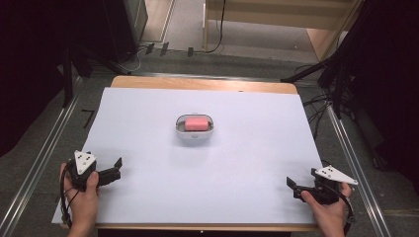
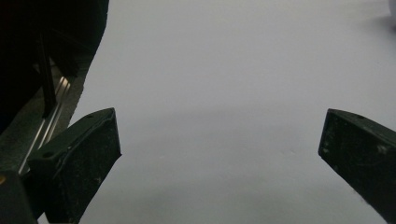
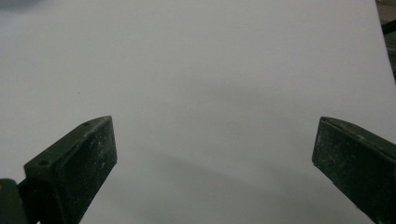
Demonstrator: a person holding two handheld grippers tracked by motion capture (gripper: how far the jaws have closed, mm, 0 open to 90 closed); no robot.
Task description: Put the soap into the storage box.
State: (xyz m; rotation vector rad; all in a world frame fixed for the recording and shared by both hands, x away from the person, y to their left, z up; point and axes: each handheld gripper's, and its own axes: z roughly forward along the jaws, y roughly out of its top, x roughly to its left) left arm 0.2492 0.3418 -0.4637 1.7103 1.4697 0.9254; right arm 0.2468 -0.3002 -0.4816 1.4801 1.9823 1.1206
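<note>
Centrally on the white-covered desk sits a small white tray with a pink block lying inside it, well apart from both grippers. Meanwhile the left gripper rests at the near left corner and the right gripper at the near right edge. Both have their 2 fingers spread wide and hold nothing, with bare white surface between them.

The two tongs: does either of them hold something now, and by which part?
Nothing is held. The left tongs and the right tongs are both open over the white sheet.
</note>
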